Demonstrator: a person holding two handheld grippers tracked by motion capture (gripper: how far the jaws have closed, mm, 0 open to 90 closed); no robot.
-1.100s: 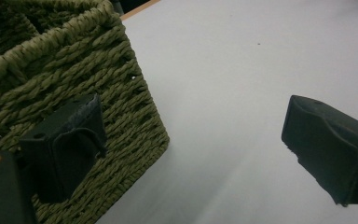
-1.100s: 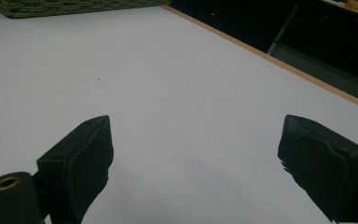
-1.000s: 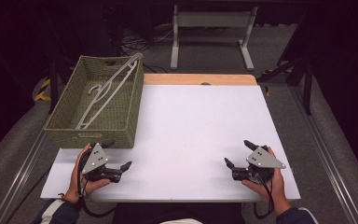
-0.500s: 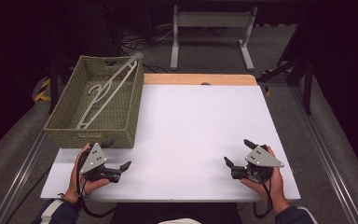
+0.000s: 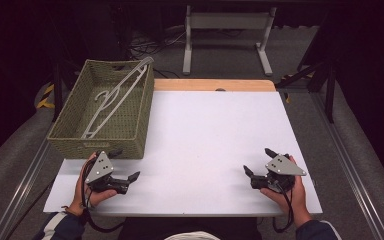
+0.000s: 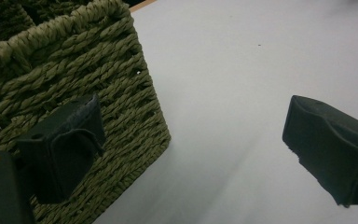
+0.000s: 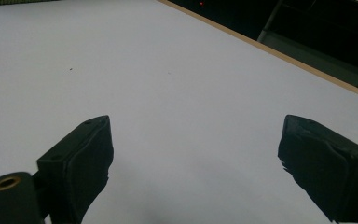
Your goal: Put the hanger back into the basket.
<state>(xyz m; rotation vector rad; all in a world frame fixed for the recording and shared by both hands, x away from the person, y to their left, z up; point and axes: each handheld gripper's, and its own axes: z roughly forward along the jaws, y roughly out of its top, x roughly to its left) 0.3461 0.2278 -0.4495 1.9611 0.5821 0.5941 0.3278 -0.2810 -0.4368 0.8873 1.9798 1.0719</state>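
Note:
An olive woven basket (image 5: 100, 145) stands on the left side of the white table (image 5: 205, 140). A pale plastic hanger (image 5: 115, 95) lies in it, one end sticking up over the far right corner. My left gripper (image 5: 125, 164) rests at the table's front left, open, just in front of the basket's near right corner. In the left gripper view the basket wall (image 6: 65, 70) sits right behind the left jaw, and the left gripper (image 6: 196, 144) holds nothing. My right gripper (image 5: 258, 161) rests at the front right, open and empty, its jaws wide over bare table (image 7: 168, 70).
A wooden strip (image 5: 215, 85) edges the table's far side. Beyond it on the dark floor stand a white metal frame (image 5: 227, 30) and black stand legs (image 5: 325, 75). Metal rails (image 5: 350, 170) run along both sides of the table.

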